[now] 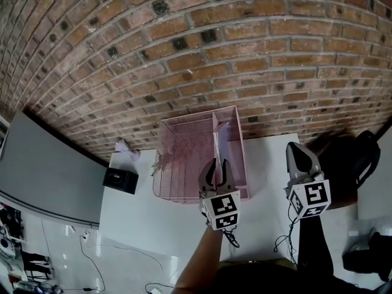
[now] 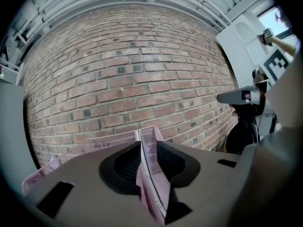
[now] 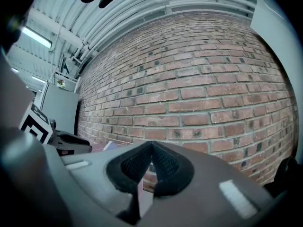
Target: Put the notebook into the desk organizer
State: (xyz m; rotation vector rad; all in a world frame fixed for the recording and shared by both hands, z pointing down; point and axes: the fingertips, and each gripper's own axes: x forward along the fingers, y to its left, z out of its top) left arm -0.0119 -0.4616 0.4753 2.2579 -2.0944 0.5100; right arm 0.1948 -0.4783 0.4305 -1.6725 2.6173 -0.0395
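One pink mesh desk organizer (image 1: 166, 164) sits on the white table (image 1: 141, 225), its back against the brick wall (image 1: 196, 54). It has two compartments, a wide one on the left and a narrow one on the right, split by a mesh divider. The one notebook (image 1: 222, 136) stands on edge in the narrow right compartment, just beside the divider, with its near end sticking out toward the person.

There are two grippers. The left gripper (image 1: 218, 164) reaches in at the organizer's front edge, and the notebook's near end runs between its two jaws. In the left gripper view the jaws stand apart, one on each side of the pink cover. The pads seem to sit just off the cover rather than pressing on it, though the thin gap is hard to judge. An arm leads back from this gripper toward the bottom of the head view.

The right gripper (image 1: 295, 149) hangs to the right of the organizer, apart from it and over the table's right part. Its jaws are together at the tips with nothing between them.

One small black box (image 1: 119, 180) lies on the table left of the organizer, well apart from the notebook. One thin white cable (image 1: 122, 256) loops across the near left part of the table. One dark bag (image 1: 361, 158) sits at the far right.
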